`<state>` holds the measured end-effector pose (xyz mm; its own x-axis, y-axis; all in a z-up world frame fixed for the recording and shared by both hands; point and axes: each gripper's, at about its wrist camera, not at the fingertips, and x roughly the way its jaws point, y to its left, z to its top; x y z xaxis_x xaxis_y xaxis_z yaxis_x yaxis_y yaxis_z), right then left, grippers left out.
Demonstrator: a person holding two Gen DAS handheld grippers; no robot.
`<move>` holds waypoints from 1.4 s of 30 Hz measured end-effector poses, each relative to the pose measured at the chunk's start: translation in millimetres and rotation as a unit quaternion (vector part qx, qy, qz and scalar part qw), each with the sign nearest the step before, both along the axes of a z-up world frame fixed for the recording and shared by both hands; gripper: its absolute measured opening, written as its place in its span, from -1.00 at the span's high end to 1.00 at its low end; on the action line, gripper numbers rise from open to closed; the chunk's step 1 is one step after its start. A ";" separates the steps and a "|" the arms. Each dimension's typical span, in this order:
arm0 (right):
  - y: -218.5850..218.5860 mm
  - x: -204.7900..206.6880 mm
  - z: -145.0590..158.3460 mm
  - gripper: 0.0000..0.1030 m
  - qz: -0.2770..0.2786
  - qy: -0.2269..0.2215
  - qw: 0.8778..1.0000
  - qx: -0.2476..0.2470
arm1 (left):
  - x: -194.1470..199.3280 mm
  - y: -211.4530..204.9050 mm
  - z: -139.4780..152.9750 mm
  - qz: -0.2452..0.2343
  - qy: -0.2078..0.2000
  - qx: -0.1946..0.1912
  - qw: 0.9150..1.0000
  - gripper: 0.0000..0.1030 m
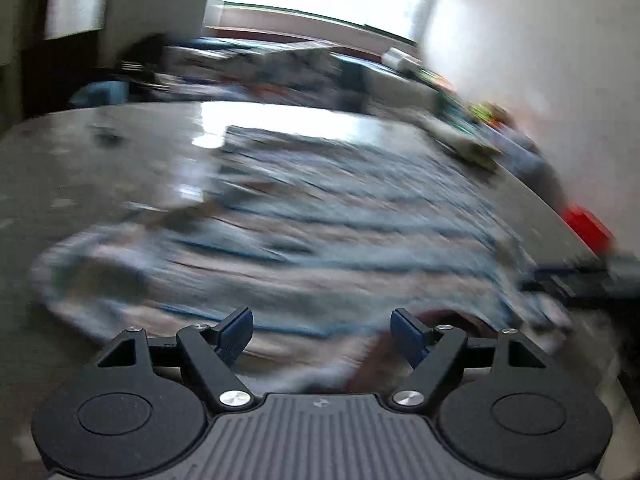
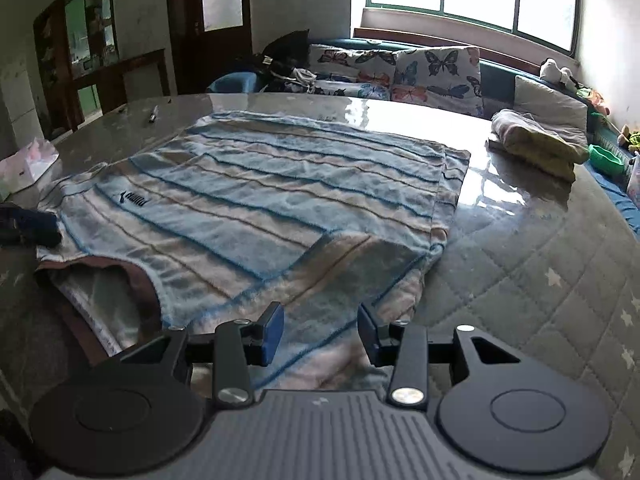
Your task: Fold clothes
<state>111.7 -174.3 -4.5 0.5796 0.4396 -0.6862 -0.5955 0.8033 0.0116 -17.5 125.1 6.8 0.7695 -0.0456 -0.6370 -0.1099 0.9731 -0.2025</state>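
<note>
While the striped shirt (image 2: 256, 208) lies spread across the table (image 2: 520, 240), its brown-lined collar (image 2: 120, 276) sits at the near left and one sleeve seems turned in over the body, so I judge a fold is under way, though a loose lay could look the same. At the far left, the left gripper (image 1: 322, 330) hovers over the collar end with fingers apart and nothing between them; its view is motion-blurred. Further right, the right gripper (image 2: 320, 332) hangs spread and empty above the near edge. Any next fold would need both to pinch matching edges. Farther right rests a folded garment (image 2: 536, 144).
</note>
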 end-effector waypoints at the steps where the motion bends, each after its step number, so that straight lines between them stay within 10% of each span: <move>1: 0.2 -2.0 -3.7 0.20 0.000 -0.001 1.000 0.002 | -1.5 10.2 2.6 0.029 -0.003 0.004 1.000 -0.50; 13: 3.6 2.8 -14.1 0.14 -0.012 0.006 1.000 0.016 | -4.4 107.5 -13.8 0.286 0.031 0.007 0.958 -0.38; 21: 7.2 0.6 -13.9 0.04 -0.012 0.004 1.000 0.011 | -2.5 113.2 -14.6 0.246 -0.002 -0.015 0.969 0.77; 24: 7.3 1.2 -13.6 0.04 -0.013 0.005 1.000 0.011 | -5.2 98.8 -1.8 0.197 -0.032 -0.009 0.980 0.86; 30: 7.6 1.0 -12.9 0.03 -0.014 0.006 1.000 0.010 | -10.6 70.1 23.7 0.099 -0.092 0.005 0.991 0.86; 35: 6.5 0.6 -13.1 0.01 -0.014 0.006 1.000 0.013 | -9.2 79.6 11.9 0.167 -0.057 0.021 0.984 0.76; 39: 7.1 0.7 -13.3 0.00 -0.012 0.006 1.000 0.013 | -8.1 87.3 2.3 0.222 -0.029 0.034 0.974 0.10; 42: 7.0 0.4 -13.5 0.00 -0.013 0.006 1.000 0.013 | -7.3 93.0 -4.9 0.262 -0.007 0.044 0.964 -0.01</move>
<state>112.2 -167.2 -18.0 0.5831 0.4426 -0.6813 -0.5740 0.8179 0.0400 -24.8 218.2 2.0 0.6811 0.4049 -0.6100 -0.5884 0.7986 -0.1268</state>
